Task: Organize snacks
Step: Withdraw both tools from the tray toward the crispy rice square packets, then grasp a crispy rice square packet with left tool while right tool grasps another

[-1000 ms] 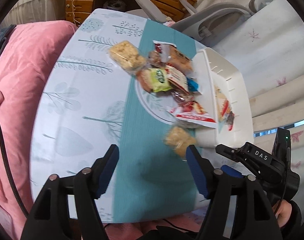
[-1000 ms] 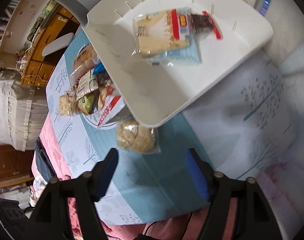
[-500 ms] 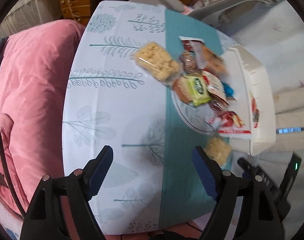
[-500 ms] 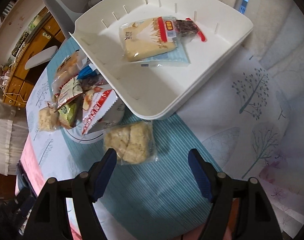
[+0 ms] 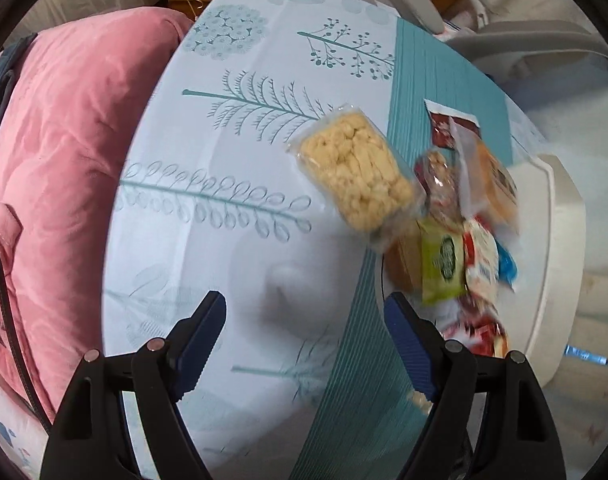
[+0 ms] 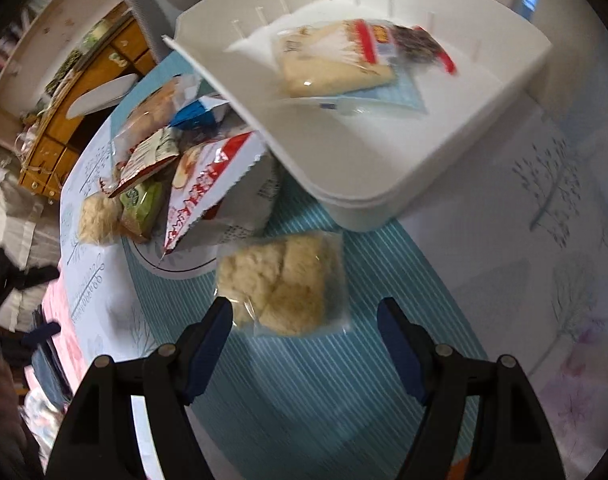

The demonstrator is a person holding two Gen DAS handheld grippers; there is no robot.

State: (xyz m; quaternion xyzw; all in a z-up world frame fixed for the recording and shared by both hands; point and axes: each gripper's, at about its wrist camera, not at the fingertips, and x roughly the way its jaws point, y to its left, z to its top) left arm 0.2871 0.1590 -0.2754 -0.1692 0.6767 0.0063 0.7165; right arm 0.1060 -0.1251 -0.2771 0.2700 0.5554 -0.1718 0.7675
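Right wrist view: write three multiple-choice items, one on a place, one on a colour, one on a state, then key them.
1. The clear-wrapped rice cake nearest the right tool lies
A. on the teal runner
B. in the white bin
C. on the plate

2. The tool's pads are
A. red
B. blue
C. green

3. The right tool is
A. shut on a packet
B. open, holding nothing
C. out of view

Key: A, the cake sits on the stripes below the bin; B, both pads show blue; B, its fingers stand apart.

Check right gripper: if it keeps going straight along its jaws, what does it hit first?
Likely the clear-wrapped puffed rice cake on the teal runner, just ahead of the open right gripper. Depth is uncertain.
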